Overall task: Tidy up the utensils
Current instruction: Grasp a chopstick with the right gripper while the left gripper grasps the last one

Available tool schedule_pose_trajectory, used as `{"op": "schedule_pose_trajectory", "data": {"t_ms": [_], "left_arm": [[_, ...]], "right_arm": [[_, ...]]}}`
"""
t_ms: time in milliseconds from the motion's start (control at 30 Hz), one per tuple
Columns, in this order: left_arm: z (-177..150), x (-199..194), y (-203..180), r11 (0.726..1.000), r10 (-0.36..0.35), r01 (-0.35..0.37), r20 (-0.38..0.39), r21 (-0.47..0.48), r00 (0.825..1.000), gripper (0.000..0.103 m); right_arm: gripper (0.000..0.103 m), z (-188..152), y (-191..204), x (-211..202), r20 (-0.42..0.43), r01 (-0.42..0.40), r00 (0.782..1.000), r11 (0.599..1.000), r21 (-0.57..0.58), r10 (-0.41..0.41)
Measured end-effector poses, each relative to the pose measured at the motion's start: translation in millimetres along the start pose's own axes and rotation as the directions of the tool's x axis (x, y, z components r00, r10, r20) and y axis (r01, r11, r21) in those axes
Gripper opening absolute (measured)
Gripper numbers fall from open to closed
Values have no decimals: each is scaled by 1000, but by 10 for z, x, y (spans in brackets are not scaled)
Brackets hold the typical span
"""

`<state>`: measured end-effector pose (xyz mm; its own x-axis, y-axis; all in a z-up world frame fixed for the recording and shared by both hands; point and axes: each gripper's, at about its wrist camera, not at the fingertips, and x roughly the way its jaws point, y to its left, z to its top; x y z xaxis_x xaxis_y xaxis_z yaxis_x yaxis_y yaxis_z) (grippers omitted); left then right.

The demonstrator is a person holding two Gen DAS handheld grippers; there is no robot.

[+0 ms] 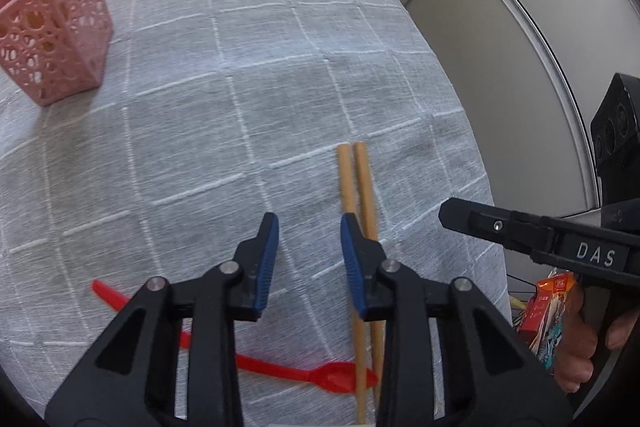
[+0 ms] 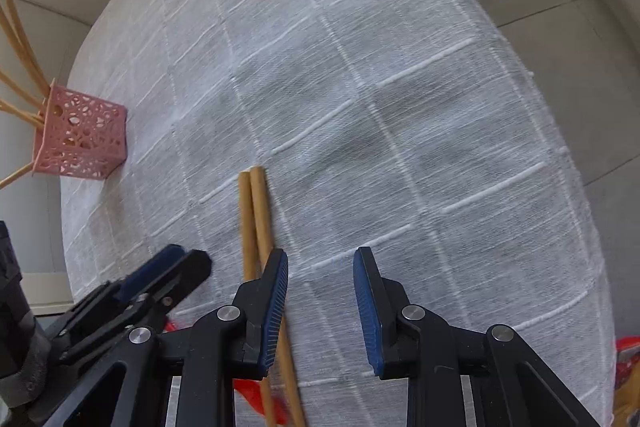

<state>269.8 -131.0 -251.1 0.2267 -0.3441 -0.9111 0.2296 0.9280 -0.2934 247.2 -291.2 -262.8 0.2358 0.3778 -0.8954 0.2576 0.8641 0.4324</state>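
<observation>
Left gripper (image 1: 308, 227): jaws parted, empty, tilted steeply down at the grey tablecloth (image 1: 240, 67). Right gripper (image 2: 320, 263): likewise parted and empty, aimed down. Between them, two chopsticks (image 1: 354, 183) side by side, lower ends across a red spoon (image 1: 340, 377). Upper left: pink basket (image 1: 56, 27) with chopsticks upright.

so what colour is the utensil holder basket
Pink, with a perforated pattern; clearest in the left wrist view.

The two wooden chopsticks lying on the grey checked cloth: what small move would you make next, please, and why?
Probably shift the left gripper sideways over the two wooden chopsticks and close: both grippers are empty, the pair lies just beside its jaws, and the pink perforated basket already holds other sticks.
</observation>
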Motion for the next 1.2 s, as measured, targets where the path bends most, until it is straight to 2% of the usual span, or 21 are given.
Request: {"op": "schedule_pose_trajectory", "data": {"t_ms": [67, 200, 400, 467, 533, 700, 867, 1033, 1133, 1200], "left_arm": [[-4, 45, -84, 999, 23, -23, 2, 34, 1000, 20], [14, 146, -172, 993, 94, -94, 5, 66, 996, 13], [200, 216, -159, 995, 98, -99, 21, 27, 995, 13], [213, 203, -88, 996, 85, -85, 20, -3, 996, 9], [194, 131, -13, 995, 99, -99, 28, -28, 995, 8], [86, -198, 89, 991, 132, -131, 89, -11, 987, 8], [-8, -498, 113, 984, 174, -176, 148, 3, 974, 8], [-71, -622, 236, 982, 186, -187, 170, -8, 968, 8], [-118, -703, 298, 982, 189, -188, 182, -18, 965, 8], [-127, -742, 330, 981, 192, -190, 192, -26, 963, 8]], "right_arm": [[32, 6, -30, -33, 5, 1, 1000, 1000, -2, -1], [35, 14, -64, -65, 3, 13, 1000, 1000, -15, -13], [38, 12, 34, 11, -2, 31, 1000, 999, -37, -31], [40, 20, 58, 28, -1, 29, 1000, 999, -42, -29], [41, 36, 93, 42, 4, 29, 1000, 998, -55, -29], [45, 67, 269, 165, 16, 54, 998, 993, -110, -53], [49, 57, 473, 308, 45, 114, 993, 974, -198, -108], [50, 36, 628, 450, 94, 238, 971, 931, -278, -220], [50, 17, 727, 504, 114, 280, 960, 911, -303, -257], [44, 3, 786, 535, 130, 314, 949, 894, -321, -287]]}}
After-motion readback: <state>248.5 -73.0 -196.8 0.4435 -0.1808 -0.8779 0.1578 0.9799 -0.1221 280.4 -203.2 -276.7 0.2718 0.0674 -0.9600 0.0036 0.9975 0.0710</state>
